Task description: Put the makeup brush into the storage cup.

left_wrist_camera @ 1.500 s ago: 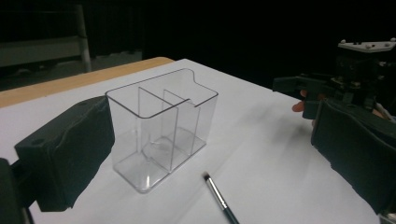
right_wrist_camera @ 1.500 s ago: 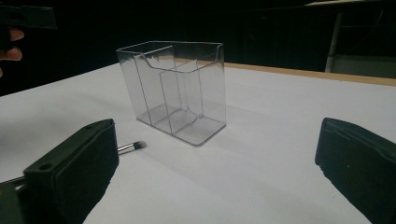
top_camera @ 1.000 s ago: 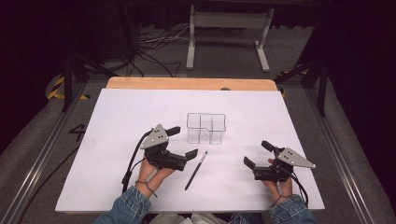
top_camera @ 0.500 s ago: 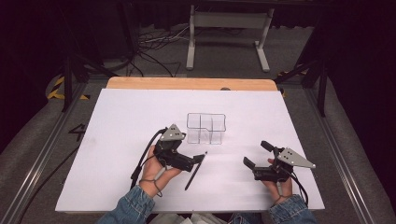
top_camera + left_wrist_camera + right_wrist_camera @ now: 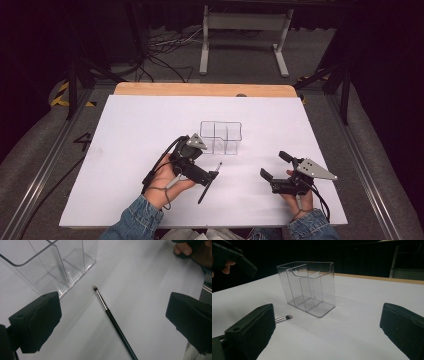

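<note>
A thin black makeup brush (image 5: 209,178) lies on the white table, bristle end toward a clear plastic organizer (image 5: 220,137) with several compartments. My left gripper (image 5: 207,176) hovers right over the brush, open. In the left gripper view the brush (image 5: 112,318) lies between the wide-apart jaws of my left gripper (image 5: 113,307), and the organizer (image 5: 57,265) stands at upper left. My right gripper (image 5: 275,166) rests open at the front right, holding nothing. My right gripper (image 5: 329,320) faces the organizer (image 5: 309,287) and the brush tip (image 5: 284,318).
The white sheet (image 5: 140,125) covers the table, with a wooden edge (image 5: 200,90) at the far side. A metal stand (image 5: 245,22) and cables sit on the floor beyond. The other hand (image 5: 192,250) shows in the left gripper view's top right.
My left gripper has moved right and forward, from beside the brush to over it. The right gripper, the brush and the organizer have stayed put.
</note>
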`<action>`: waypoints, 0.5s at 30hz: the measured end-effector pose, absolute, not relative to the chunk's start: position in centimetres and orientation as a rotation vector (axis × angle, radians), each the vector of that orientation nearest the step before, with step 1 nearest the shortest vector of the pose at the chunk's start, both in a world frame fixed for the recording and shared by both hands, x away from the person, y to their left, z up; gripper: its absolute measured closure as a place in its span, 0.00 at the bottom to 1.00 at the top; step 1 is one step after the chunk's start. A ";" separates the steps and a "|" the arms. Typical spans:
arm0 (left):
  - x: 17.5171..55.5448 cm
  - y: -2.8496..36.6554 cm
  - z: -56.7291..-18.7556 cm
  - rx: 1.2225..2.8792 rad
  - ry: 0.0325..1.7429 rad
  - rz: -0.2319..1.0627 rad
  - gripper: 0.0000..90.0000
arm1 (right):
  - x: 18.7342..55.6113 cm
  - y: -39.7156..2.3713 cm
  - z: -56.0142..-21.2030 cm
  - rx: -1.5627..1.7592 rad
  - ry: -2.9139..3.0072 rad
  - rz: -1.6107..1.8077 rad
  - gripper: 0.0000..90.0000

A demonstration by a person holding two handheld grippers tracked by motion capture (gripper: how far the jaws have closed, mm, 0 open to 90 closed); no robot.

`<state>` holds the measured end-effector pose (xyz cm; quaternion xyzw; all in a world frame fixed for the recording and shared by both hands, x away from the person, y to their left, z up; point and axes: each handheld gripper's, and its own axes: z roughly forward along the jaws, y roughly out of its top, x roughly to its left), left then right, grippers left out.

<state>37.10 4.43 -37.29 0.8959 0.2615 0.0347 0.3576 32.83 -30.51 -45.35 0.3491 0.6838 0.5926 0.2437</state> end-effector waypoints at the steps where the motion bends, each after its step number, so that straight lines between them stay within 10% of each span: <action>1: 37.2 4.3 -37.2 2.330 0.666 0.069 0.01 | 32.8 -30.5 -45.4 0.955 1.869 1.618 0.00; 15: 37.5 3.6 -36.0 2.475 0.636 0.053 0.01 | 32.8 -30.4 -45.4 0.952 1.874 1.617 0.01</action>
